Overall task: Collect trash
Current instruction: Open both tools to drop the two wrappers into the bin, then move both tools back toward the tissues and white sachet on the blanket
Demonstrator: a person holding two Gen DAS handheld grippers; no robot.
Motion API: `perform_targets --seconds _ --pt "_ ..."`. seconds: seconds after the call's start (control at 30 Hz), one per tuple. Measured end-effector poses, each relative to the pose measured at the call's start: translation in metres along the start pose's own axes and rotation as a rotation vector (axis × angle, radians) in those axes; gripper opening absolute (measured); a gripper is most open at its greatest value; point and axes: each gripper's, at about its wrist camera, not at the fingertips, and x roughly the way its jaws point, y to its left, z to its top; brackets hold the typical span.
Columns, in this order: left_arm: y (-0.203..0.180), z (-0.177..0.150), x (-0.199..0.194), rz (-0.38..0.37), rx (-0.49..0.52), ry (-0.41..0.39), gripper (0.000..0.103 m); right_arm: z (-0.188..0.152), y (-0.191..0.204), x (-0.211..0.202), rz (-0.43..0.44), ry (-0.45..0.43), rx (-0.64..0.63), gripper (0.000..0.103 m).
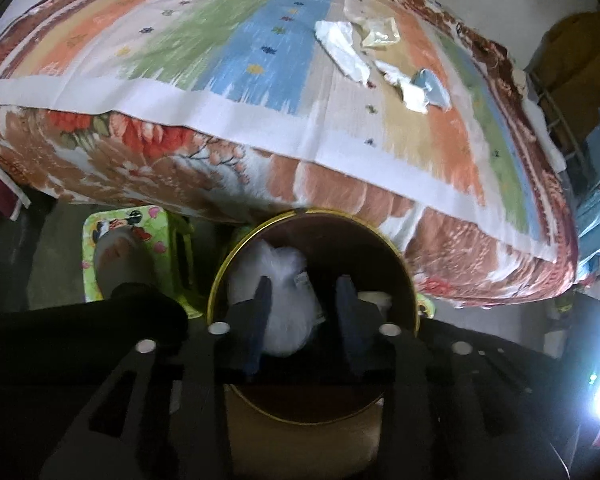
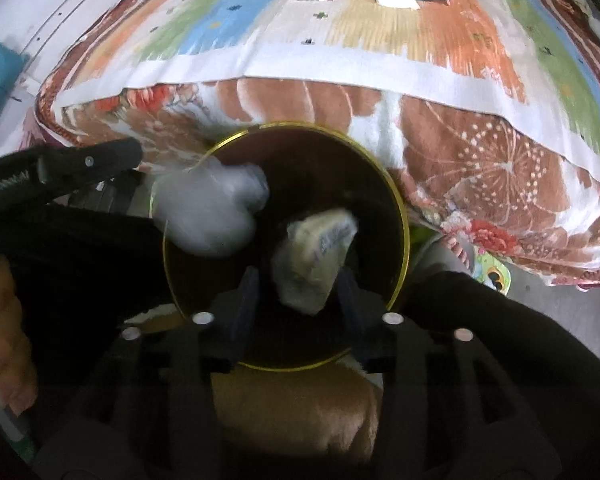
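Two pieces of trash hang over the open mouth of the round, gold-rimmed bin (image 2: 396,200) below you: a white plastic wad (image 1: 280,304) between the fingers of your left hand-held gripper (image 1: 304,322), and a crumpled paper wrapper (image 2: 314,258) between the fingers of your right hand-held gripper (image 2: 300,300). Both pairs of jaws stand parted; the pads do not look pressed on either piece, though the blur makes contact hard to judge. In the right wrist view the white wad also shows at the bin's left rim, beside the left tool.

Four more pieces lie together on the bed (image 1: 228,32), well apart from the bin: a white tissue (image 1: 342,50), a clear yellowish plastic wrapper (image 1: 380,32), a smaller white paper scrap (image 1: 404,86) and a light blue face mask (image 1: 434,88) touching that scrap.

Both of your hand-held grippers point steeply down into the bin, side by side. The bin stands on the floor against the bed's floral blanket edge, with one green cartoon-printed stool (image 1: 128,236) just beside it.
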Motion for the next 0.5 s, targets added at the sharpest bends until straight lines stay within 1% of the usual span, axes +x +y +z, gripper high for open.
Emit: perform_targets --seconds 0.13,0.2,0.27,0.33,0.4,0.43,0.5 --pt "-0.002 0.010 -0.006 -0.007 0.011 -0.013 0.041 0.008 -0.001 -0.002 -0.016 -0.030 -0.003 0.042" --pt "-0.004 0.018 -0.012 -0.017 0.020 -0.033 0.045 0.014 -0.001 -0.004 -0.019 -0.048 -0.008 0.042" --pt "-0.004 0.023 -0.018 -0.006 0.030 -0.054 0.053 0.019 -0.003 -0.009 -0.016 -0.068 0.001 0.043" --pt "-0.006 0.031 -0.020 -0.002 0.044 -0.047 0.055 0.024 -0.006 -0.013 -0.012 -0.080 0.012 0.044" --pt "-0.006 0.039 -0.022 -0.019 0.054 -0.039 0.056 0.027 -0.006 -0.016 -0.009 -0.088 0.009 0.047" --pt "-0.005 0.041 -0.024 -0.022 0.052 -0.046 0.057 0.029 -0.007 -0.018 -0.010 -0.097 0.009 0.048" --pt "-0.001 0.048 -0.028 -0.013 0.034 -0.074 0.061 0.033 -0.009 -0.021 -0.007 -0.105 0.013 0.055"
